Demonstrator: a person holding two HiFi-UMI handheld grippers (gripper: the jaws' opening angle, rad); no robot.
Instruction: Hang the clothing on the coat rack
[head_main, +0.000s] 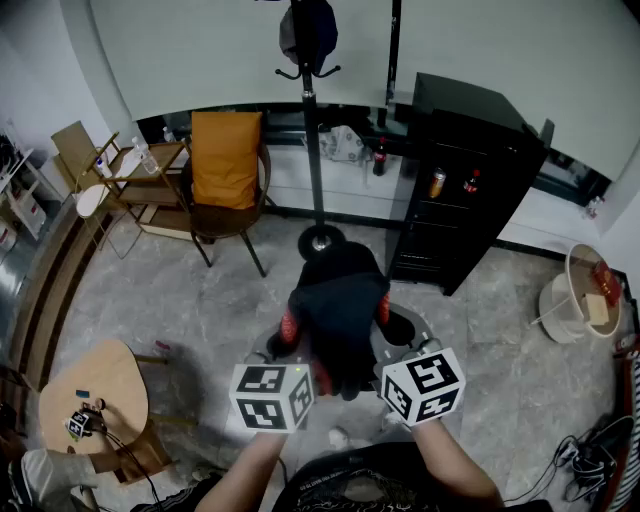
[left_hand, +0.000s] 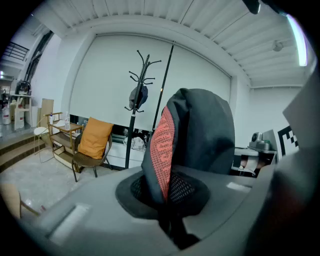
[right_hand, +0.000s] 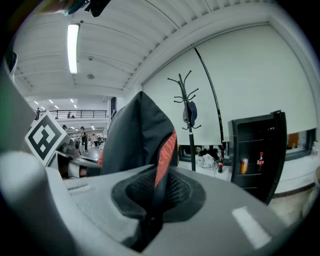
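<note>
A black garment with red patterned trim (head_main: 336, 312) hangs between both grippers in front of me. My left gripper (head_main: 297, 352) is shut on its left side, red trim (left_hand: 162, 150) caught in the jaws. My right gripper (head_main: 385, 345) is shut on its right side, cloth (right_hand: 142, 137) rising from the jaws. The black coat rack (head_main: 312, 130) stands straight ahead, beyond the garment; a dark item (head_main: 308, 32) hangs on its hooks. The rack also shows in the left gripper view (left_hand: 140, 100) and the right gripper view (right_hand: 187, 107).
A wooden chair with an orange cushion (head_main: 226, 160) stands left of the rack, a black cabinet (head_main: 468, 180) with bottles to its right. A small round wooden table (head_main: 95, 385) is at my left. A white bucket (head_main: 580, 295) sits at far right, cables (head_main: 590, 460) lie nearby.
</note>
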